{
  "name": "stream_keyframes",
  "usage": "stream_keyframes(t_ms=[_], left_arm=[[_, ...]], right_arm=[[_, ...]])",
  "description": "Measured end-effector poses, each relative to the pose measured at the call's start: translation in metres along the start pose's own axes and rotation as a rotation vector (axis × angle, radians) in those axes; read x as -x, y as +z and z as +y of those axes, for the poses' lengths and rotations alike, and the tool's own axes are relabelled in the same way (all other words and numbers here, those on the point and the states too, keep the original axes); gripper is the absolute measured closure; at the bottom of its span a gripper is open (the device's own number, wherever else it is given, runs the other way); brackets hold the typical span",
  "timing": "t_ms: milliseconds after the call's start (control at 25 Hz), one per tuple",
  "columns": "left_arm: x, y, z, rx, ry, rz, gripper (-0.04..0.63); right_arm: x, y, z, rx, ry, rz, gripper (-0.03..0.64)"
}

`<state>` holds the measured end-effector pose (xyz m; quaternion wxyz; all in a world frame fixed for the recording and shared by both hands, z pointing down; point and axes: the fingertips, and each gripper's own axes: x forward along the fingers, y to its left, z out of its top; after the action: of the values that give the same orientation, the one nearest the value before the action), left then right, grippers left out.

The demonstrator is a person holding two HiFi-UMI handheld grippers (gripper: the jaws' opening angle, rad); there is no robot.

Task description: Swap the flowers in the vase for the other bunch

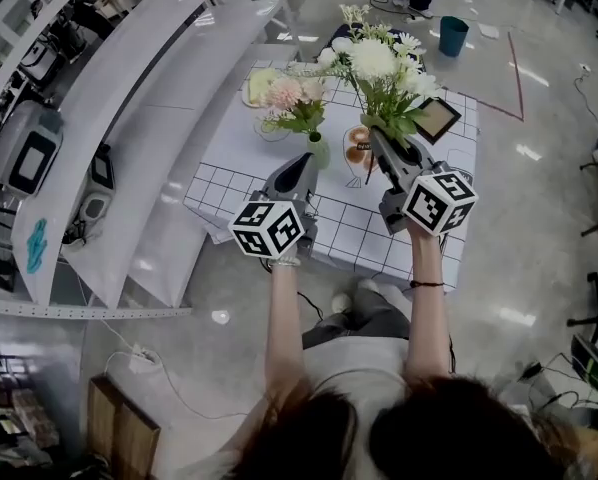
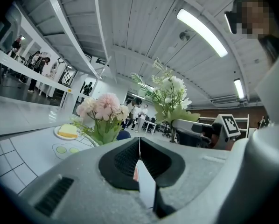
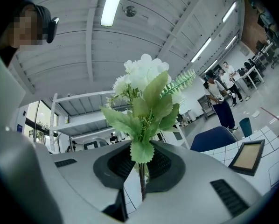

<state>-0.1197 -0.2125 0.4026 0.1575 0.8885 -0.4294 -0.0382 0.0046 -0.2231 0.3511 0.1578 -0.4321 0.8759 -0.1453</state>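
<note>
A small green vase (image 1: 319,151) stands on the white gridded tablecloth (image 1: 229,183) with a pink bunch (image 1: 287,96) in it. My left gripper (image 1: 307,160) sits just in front of the vase, level, its jaws shut with nothing between them (image 2: 138,146). In the left gripper view the pink bunch (image 2: 102,110) is straight ahead. My right gripper (image 1: 377,140) is to the right of the vase, shut on the stems of a white bunch (image 1: 379,66) that stands upright above it. Those stems (image 3: 141,174) run between the jaws, the white blooms (image 3: 144,76) above.
A plate with yellow food (image 1: 257,86) lies behind the vase. A brown cup (image 1: 357,148) sits between the grippers and a framed picture (image 1: 436,118) at the right. White shelving (image 1: 129,88) runs along the left, and a teal bin (image 1: 453,35) stands on the floor beyond.
</note>
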Motion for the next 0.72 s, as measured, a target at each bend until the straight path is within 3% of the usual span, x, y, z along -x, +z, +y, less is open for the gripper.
stream_keyframes(t_ms=[240,600,720], left_arm=[[-0.023,-0.004,0.006,0.023,-0.026,0.014,0.581],[-0.048,-0.019,0.034,0.054,0.059,0.063,0.577],[-0.050,-0.024,0.043,0.063,0.095,0.062,0.514]], right_arm=[[-0.018,0.008,-0.026,-0.033,-0.009,-0.003,0.569],[-0.038,0.004,-0.053,-0.042,-0.003,0.038,0.569],[-0.042,0.004,-0.058,-0.036,0.000,0.045,0.569]])
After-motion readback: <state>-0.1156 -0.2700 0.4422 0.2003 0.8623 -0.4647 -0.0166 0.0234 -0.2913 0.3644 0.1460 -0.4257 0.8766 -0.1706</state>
